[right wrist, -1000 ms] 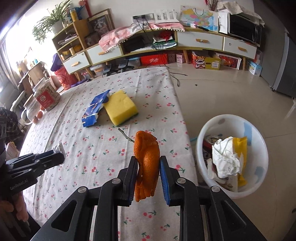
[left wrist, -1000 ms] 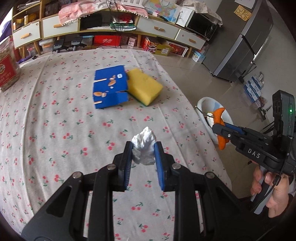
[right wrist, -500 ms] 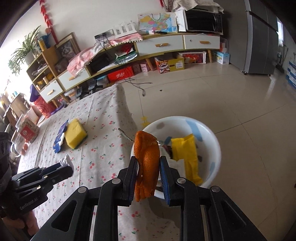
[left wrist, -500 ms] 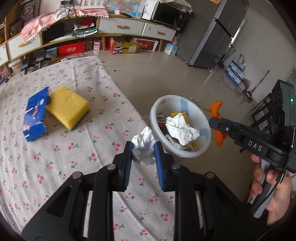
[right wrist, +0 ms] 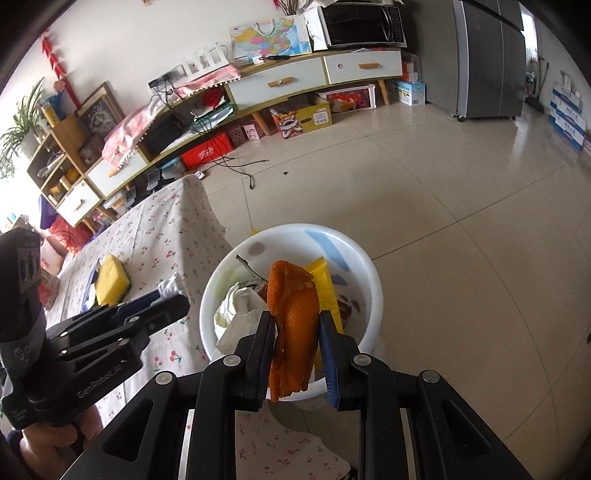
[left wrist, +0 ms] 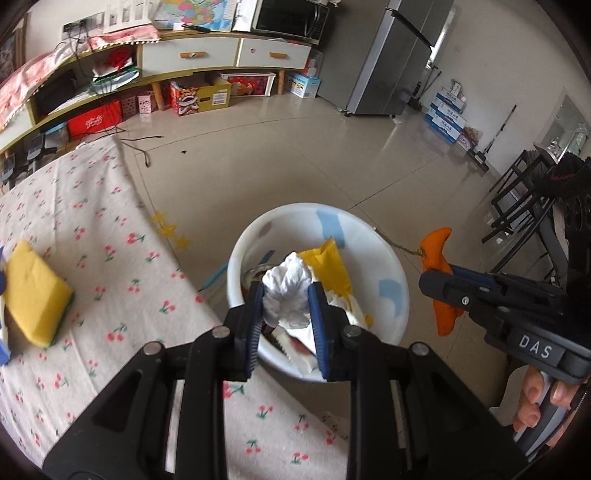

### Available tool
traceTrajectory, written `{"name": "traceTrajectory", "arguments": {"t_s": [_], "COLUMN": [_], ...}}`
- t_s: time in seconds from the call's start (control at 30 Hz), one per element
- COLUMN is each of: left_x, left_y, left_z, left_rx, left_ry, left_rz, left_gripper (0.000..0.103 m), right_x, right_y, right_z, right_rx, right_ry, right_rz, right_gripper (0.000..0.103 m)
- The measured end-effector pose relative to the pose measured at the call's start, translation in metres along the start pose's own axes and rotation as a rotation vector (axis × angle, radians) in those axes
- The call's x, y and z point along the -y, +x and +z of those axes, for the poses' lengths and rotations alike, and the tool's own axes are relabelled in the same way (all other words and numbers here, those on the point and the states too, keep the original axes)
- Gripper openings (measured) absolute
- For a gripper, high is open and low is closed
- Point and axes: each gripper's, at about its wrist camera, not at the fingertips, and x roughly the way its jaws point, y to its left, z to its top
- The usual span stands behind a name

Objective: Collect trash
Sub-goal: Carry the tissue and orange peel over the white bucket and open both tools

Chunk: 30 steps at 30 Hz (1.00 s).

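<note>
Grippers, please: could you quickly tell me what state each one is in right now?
Left gripper: closed on a crumpled white tissue.
Right gripper: closed on a piece of orange peel.

A lived-in home living room: a long low cabinet with white drawers runs along the far wall, carrying a microwave and a map, a steel fridge stands far right, and a cherry-print cloth covers the tabletop on the left.
</note>
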Motion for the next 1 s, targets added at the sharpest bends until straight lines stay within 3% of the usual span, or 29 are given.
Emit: {"name": "traceTrajectory", "arguments": {"t_s": [0.07,0.2,0.33,0.57,0.83,0.9,0.93,0.97,1.0], "left_x": [0.001,0.002,-0.005,-0.019,-0.038,-0.044,-0.048,-0.051,-0.054], "left_y": [0.001,0.004,-0.003,-0.022,-0.042,-0.047,-0.049,-0.051,-0.053], "left_z": [0.001,0.001,-0.003,-0.016,-0.029,-0.033,-0.035,-0.037,-0.039], "left_rx": [0.004,-0.004,0.002,0.003,0.002,0.001,-0.001,-0.004,-0.004], "left_ry": [0.010,0.012,-0.007,-0.050,-0.079,-0.088,-0.094,-0.101,-0.108], "left_rz": [0.003,0.042,0.071,0.091,0.105,0.112,0.115,0.121,0.128], "left_gripper": [0.027,0.056,0.061,0.078,0.082,0.085,0.085,0.087,0.087], "right_x": [0.004,0.009,0.013,0.012,0.007,0.007,0.008,0.008,0.008], "right_y": [0.000,0.000,0.001,0.009,0.028,0.031,0.031,0.031,0.030], "right_z": [0.003,0.006,0.007,0.011,0.017,0.018,0.018,0.018,0.018], "right_rx": [0.003,0.005,-0.001,-0.021,-0.050,-0.057,-0.057,-0.049,-0.039], "right_ry": [0.006,0.015,0.019,0.020,0.029,0.049,0.060,0.070,0.075], "right_rz": [-0.004,-0.010,-0.013,-0.024,-0.046,-0.043,-0.043,-0.045,-0.043], "right_gripper": [0.025,0.025,0.025,0.025,0.026,0.036,0.056,0.070,0.070]}}
